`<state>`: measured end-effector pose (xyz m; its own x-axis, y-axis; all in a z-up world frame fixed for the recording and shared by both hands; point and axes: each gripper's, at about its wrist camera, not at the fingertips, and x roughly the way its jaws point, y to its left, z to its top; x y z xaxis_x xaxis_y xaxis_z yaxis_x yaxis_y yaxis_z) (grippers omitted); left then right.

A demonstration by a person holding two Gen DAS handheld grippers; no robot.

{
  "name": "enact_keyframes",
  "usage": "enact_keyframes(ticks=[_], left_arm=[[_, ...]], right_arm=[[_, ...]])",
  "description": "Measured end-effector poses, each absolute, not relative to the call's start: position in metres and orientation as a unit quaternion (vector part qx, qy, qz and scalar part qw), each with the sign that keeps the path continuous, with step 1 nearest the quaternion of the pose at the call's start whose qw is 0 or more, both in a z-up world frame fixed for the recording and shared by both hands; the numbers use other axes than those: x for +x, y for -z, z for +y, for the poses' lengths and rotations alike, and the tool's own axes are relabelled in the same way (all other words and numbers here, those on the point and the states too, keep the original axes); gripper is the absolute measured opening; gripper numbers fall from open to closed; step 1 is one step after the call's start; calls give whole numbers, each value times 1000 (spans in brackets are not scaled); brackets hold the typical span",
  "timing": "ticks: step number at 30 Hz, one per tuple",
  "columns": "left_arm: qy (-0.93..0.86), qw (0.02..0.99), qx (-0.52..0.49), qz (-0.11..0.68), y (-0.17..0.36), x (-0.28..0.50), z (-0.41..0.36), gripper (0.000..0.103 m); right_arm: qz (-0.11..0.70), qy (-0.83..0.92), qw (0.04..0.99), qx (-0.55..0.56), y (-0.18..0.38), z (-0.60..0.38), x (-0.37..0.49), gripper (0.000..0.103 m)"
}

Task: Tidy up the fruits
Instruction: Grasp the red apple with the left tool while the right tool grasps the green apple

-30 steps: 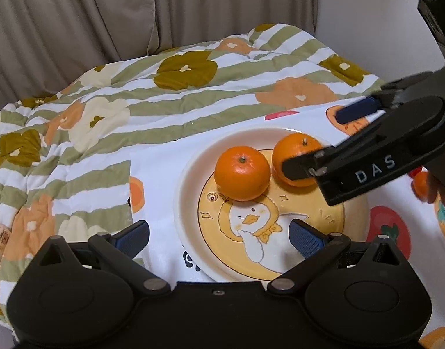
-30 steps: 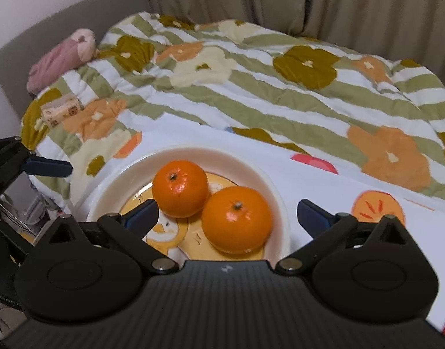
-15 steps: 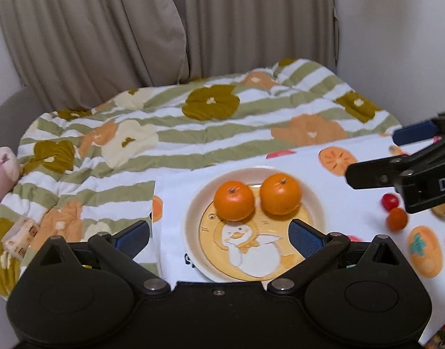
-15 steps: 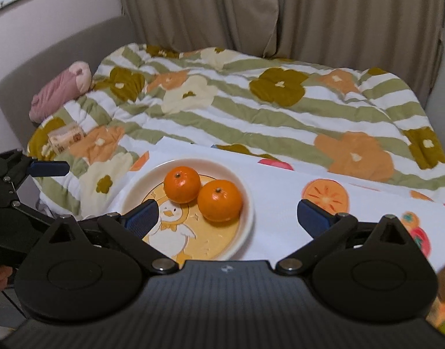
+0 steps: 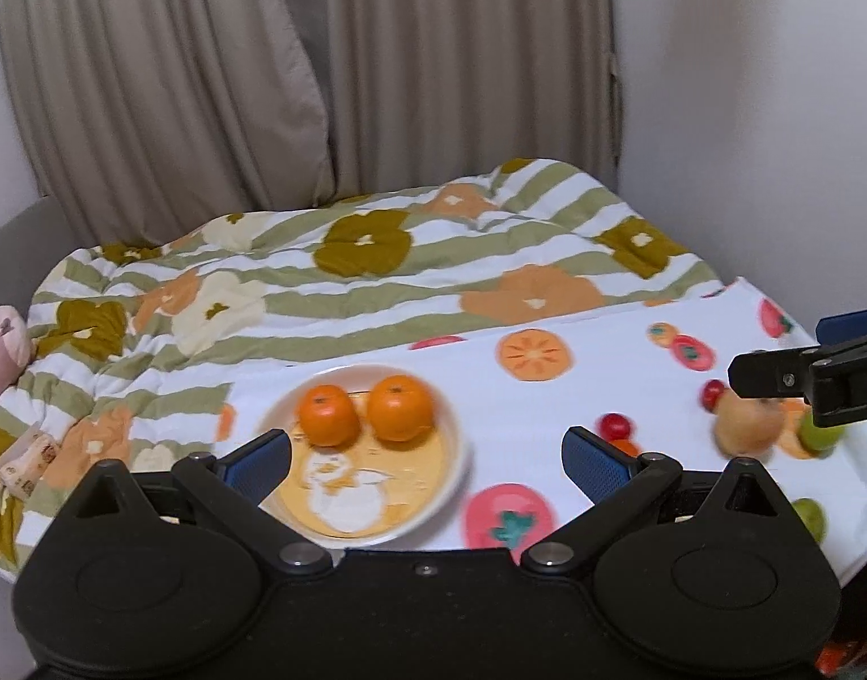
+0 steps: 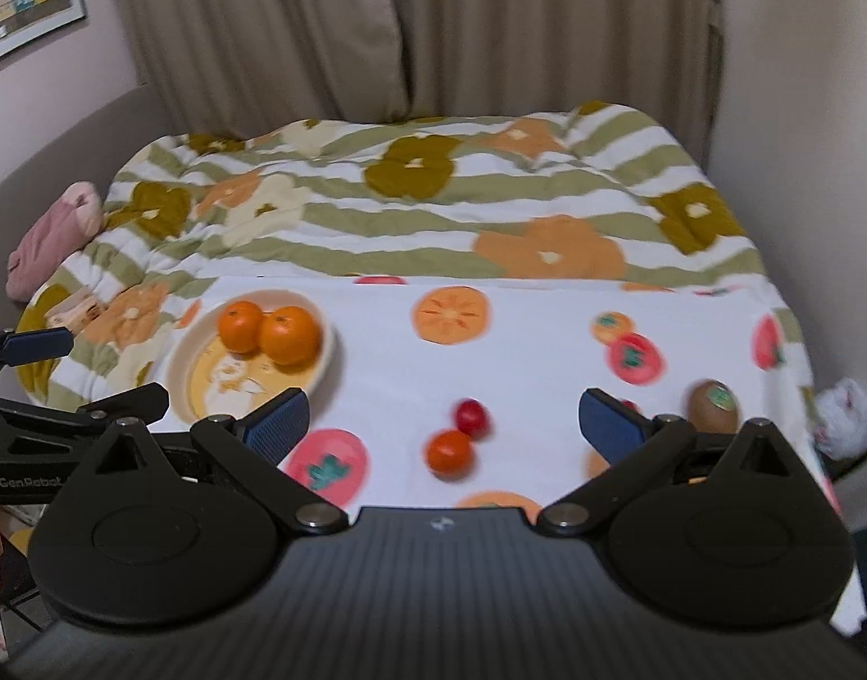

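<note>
Two oranges (image 5: 365,411) (image 6: 269,328) lie side by side in a cream plate (image 5: 450,470) (image 6: 178,362) with a duck print, on a white fruit-print cloth. My left gripper (image 5: 428,462) hovers open above the plate's near side, holding nothing. My right gripper (image 6: 442,419) is open and empty over a red cherry tomato (image 6: 472,417) and a small orange one (image 6: 449,451). A kiwi (image 6: 713,405) lies to its right. In the left wrist view a red tomato (image 5: 615,426), a pear-like fruit (image 5: 748,425) and green fruits (image 5: 819,436) lie at the right.
A striped flower-print quilt (image 5: 348,277) covers the bed behind the cloth. Curtains (image 6: 377,28) and walls close the back and right. A pink soft toy (image 6: 54,238) and a small box (image 6: 73,309) lie at the left. Something white and crumpled (image 6: 841,408) sits past the cloth's right edge.
Both grippers have pulled back and up from the plate, which now looks smaller. The right gripper has swung right, bringing the tomatoes and the kiwi into view. Both stay open.
</note>
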<state>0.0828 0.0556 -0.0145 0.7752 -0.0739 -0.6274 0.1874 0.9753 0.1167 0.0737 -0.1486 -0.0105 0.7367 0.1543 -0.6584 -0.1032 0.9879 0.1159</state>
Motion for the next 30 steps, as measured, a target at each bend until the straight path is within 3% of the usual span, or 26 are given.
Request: enact_keyframes(ticks=[17,30], left_arm=[[217,909,127,332,58,92,-87,101],[299,871,179,345,119,137,-165,97]], right_arm=[[369,68,919,120,61,-292,35,103],[388,157,886,198,115,-323,60,103]])
